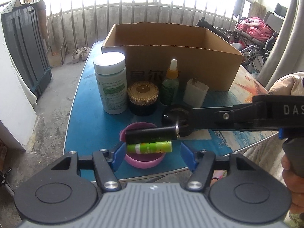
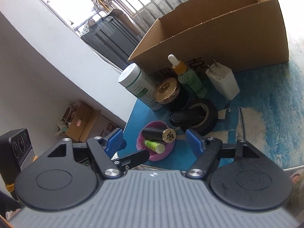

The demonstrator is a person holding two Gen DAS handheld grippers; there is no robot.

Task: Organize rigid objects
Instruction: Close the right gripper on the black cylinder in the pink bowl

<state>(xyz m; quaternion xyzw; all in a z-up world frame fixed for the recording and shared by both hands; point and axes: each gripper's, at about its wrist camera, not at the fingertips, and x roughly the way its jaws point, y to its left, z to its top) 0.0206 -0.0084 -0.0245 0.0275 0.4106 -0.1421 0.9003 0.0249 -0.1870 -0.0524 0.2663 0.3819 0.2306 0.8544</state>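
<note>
A pink bowl (image 1: 142, 163) near the table's front edge holds a black lipstick tube (image 1: 150, 134) and a green lip balm (image 1: 150, 147), both lying flat. My left gripper (image 1: 153, 156) is open, its blue pads on either side of the bowl. My right gripper (image 2: 154, 139) is also open, straddling the same pink bowl (image 2: 167, 150) from the side. Its black finger (image 1: 209, 116) reaches over a black tape roll (image 1: 176, 117). Behind stand a white bottle (image 1: 112, 83), a gold-lidded jar (image 1: 142, 98), a dropper bottle (image 1: 171, 85) and a white charger (image 1: 195, 93).
An open cardboard box (image 1: 171, 43) stands behind the row on the blue table (image 1: 91, 98). Off the table are a grey cabinet (image 1: 24, 47) to the left, shoes (image 1: 80, 54) on the floor and a wheelchair with pink cloth (image 1: 252, 30) to the right. A hand (image 1: 292, 180) holds the right gripper.
</note>
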